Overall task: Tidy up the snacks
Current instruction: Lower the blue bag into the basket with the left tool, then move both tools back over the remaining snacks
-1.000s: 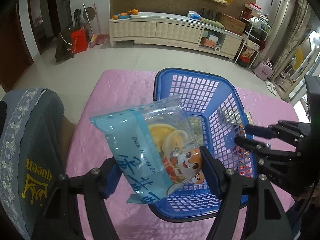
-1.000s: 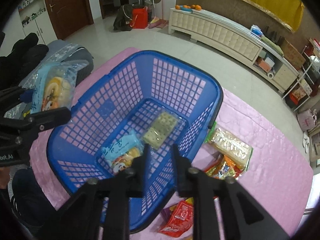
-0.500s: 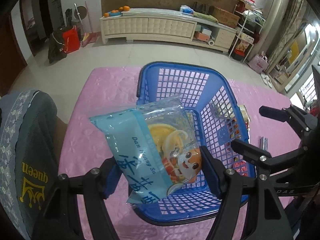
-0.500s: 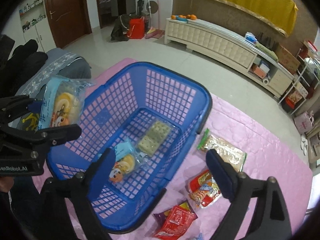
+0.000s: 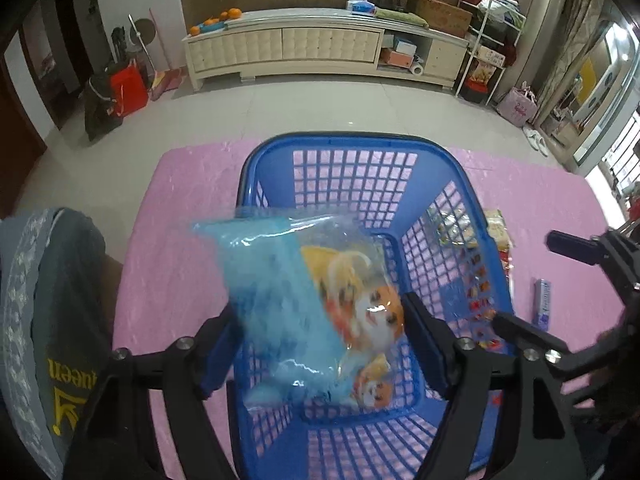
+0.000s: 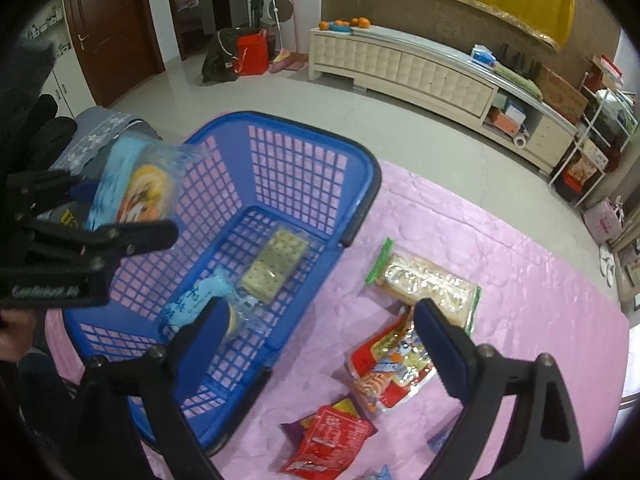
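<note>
A pink quilted cloth [image 6: 500, 248] covers the table, and on it stands the blue lattice basket [image 6: 280, 148], the landmark for everything here. Inside the basket, on its floor, lie a clear pack of pale square crackers [image 6: 276, 264] and, just beside it toward the near wall, a light-blue bun packet [image 6: 200, 304] partly hidden by a gripper finger.

Above the basket's left rim the left gripper [image 5: 320, 344] is clamped on a second blue snack bag [image 5: 304, 300]: translucent light-blue film, a yellow bun showing through, an orange-and-white cartoon animal printed low on the front. It is blurred in the left wrist view.

The right gripper [image 6: 320, 344] hangs over the basket's right rim with its jaws spread wide and nothing between them.

To the right of the basket, on the cloth, lie a green-edged clear packet [image 6: 424, 284], a red-and-white printed snack bag [image 6: 388, 372] and, nearest, a red pouch [image 6: 328, 444].
</note>
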Tool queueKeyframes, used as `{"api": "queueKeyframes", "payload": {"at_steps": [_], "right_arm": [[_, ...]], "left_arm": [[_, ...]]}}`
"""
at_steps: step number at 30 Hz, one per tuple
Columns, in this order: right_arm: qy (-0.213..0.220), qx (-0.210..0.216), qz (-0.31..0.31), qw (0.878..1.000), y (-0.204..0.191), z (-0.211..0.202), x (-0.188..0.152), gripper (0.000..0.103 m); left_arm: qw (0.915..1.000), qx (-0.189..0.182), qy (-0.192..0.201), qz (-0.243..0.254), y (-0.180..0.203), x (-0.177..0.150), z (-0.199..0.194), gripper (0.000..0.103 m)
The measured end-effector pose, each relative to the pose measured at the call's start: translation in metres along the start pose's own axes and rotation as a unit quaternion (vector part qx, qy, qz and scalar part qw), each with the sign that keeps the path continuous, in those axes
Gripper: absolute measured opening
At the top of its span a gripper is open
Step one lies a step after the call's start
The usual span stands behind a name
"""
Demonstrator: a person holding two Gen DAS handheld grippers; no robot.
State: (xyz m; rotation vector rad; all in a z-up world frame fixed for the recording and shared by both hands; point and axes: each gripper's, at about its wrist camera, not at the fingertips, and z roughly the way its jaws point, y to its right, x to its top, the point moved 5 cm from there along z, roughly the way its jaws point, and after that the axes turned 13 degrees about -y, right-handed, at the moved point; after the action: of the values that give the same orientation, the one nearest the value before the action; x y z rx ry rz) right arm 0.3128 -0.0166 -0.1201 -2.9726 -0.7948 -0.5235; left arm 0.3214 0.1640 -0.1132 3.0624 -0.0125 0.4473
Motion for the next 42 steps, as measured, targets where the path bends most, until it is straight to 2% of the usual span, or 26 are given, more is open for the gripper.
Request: {"api": "queueKeyframes", "payload": {"at_steps": [2,8,16,22,31,38,42], "right_arm": [[0.001,-0.004,0.001,1.000,0.001,-0.001,-0.001,0.095],[-0.006,-0.014,-0.007,1.000,0.001,-0.005,-0.006,0.095],[0.018,-0.012,0.001,1.000,0.005,-0.044,-0.018,0.095],[0.031,-0.001,0.020,0.999,0.010,-0.072,-0.035,0.095],[0.052,-0.019,0.022,0.998,0.022,-0.111,-0.079,0.095],[0.043,-0.031,0.042,0.998,0.044,-0.114,-0.120,0.095],[0.034,-0.023,0.066,0.997,0.057,-0.109,-0.144,0.095]], "left_arm": [[0.9999,0.007,0.010,-0.005,-0.001,0.002,0.001,0.083],[0.9999,-0.004,0.007,-0.013,-0.004,-0.008,-0.006,0.083],[0.9995,-0.003,0.026,-0.018,0.003,-0.035,-0.045,0.083],[0.9987,-0.001,0.052,-0.001,0.028,-0.053,-0.082,0.083],[0.9970,-0.006,0.074,0.021,0.080,-0.082,-0.112,0.083],[0.9962,-0.045,0.069,0.029,0.118,-0.101,-0.112,0.083],[0.9962,-0.040,0.061,0.047,0.141,-0.113,-0.104,0.083]]}}
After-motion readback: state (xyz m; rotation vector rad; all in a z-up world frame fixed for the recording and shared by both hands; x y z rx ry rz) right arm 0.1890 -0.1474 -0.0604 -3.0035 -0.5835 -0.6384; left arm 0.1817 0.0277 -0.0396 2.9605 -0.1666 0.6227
